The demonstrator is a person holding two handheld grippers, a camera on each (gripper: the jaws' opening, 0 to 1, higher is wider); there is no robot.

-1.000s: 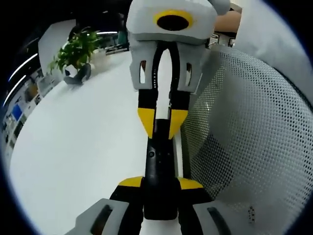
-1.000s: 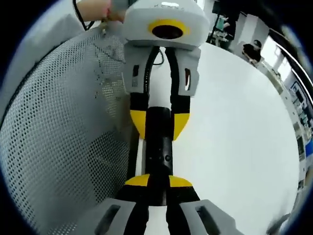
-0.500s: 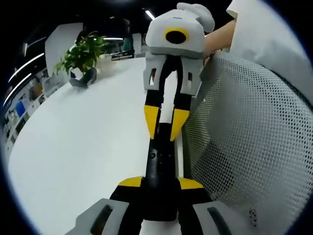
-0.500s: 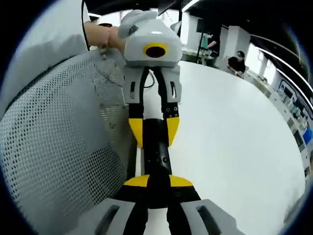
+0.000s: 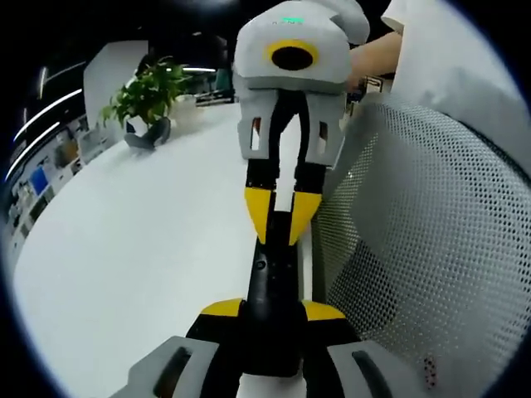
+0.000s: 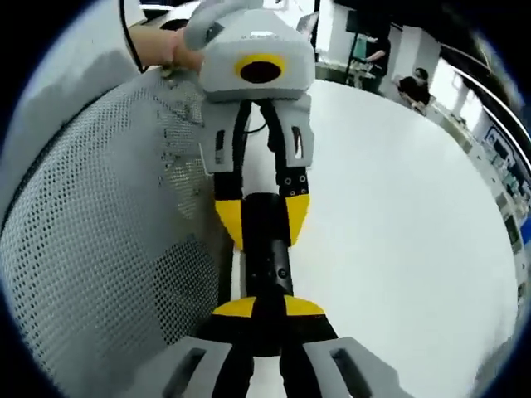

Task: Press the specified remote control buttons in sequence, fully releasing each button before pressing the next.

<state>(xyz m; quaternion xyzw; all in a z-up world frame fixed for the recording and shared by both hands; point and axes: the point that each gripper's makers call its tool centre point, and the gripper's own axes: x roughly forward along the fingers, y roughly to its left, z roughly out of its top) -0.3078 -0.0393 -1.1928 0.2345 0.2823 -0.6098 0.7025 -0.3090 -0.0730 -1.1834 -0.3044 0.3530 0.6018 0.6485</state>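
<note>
**Black remote held end to end between two facing grippers**

In the left gripper view, the left gripper (image 5: 271,308) is clamping the near end of a slim black remote control (image 5: 272,278), its yellow-tipped jaws pressing against both sides of the body. The remote's long axis is running straight away from the camera, along the jaws, and its far end is pointing at the right gripper (image 5: 280,217), which is coming in from the top of the view and facing back. That gripper's yellow tips are closing on the remote's far end, one on each side. A small round button is showing on the remote's upper face (its marking is too small to read).

In the right gripper view the arrangement is mirroring: the right gripper (image 6: 265,308) is gripping the remote control (image 6: 266,265) at its near end, the remote is stretching away lengthwise, and the left gripper (image 6: 261,220) is holding the far end with its tips on both sides.

The remote is sitting above the edge of a white table (image 5: 133,249), just beside a grey mesh chair back (image 5: 423,249). A person's hand (image 6: 166,46) is wrapping the left gripper's handle. A potted plant (image 5: 145,95) is standing at the table's far edge.
</note>
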